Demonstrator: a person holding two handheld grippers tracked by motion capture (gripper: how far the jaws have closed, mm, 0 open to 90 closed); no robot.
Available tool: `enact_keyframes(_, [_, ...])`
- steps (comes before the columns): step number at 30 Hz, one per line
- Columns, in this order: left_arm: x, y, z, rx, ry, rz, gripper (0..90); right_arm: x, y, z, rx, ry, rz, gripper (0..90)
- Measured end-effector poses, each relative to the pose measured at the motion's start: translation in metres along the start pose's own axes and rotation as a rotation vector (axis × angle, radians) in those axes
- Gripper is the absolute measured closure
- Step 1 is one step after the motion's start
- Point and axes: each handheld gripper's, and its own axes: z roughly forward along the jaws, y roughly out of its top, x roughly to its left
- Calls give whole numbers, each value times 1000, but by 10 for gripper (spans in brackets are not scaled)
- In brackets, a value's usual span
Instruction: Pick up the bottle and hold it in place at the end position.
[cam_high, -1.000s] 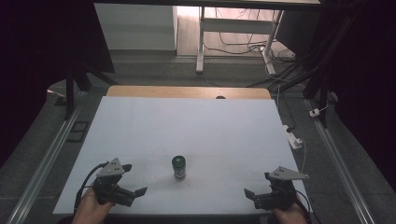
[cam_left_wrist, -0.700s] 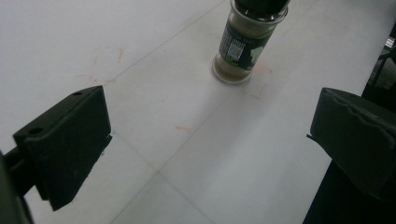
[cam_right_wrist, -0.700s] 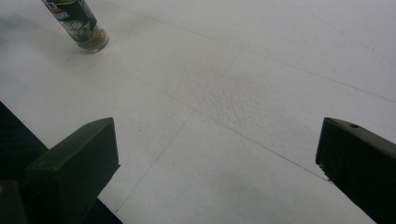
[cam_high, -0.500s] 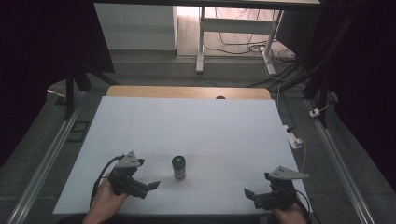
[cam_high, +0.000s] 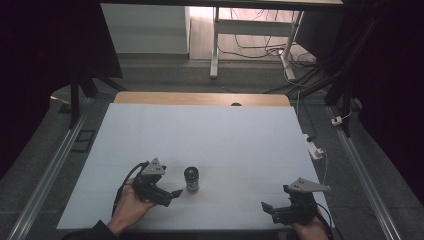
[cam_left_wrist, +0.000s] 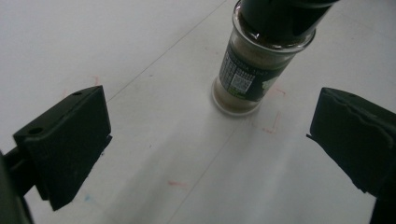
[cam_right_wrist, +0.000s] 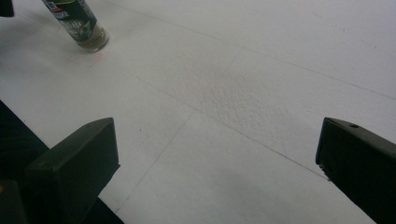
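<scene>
A small glass spice jar (cam_high: 191, 180) with a dark cap and a green label stands upright on the white table (cam_high: 210, 135), near its front edge. My left gripper (cam_high: 170, 195) is open just left of the jar, with its jaws pointing at it and a small gap between. In the left gripper view the jar (cam_left_wrist: 261, 60) stands ahead, a little right of centre and beyond the wide-open jaws of the left gripper (cam_left_wrist: 210, 140). My right gripper (cam_high: 270, 212) rests open near the front right corner, well away from the jar. The right gripper view shows the jar (cam_right_wrist: 79, 23) far off at the top left.
A wooden strip (cam_high: 200, 98) runs along the table's far edge. A white power strip (cam_high: 315, 149) hangs by the right edge. Metal rails (cam_high: 55, 165) flank both sides. Beyond the table stand a desk frame (cam_high: 215, 45) and loose cables on the floor.
My left gripper has moved right and forward, from the front left corner up close to the jar. The right gripper and the jar have stayed in place.
</scene>
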Motion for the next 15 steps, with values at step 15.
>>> enact_keyframes(15, [-16,16,37,32,24,114,41,0,0,0,3,1,-4,0])
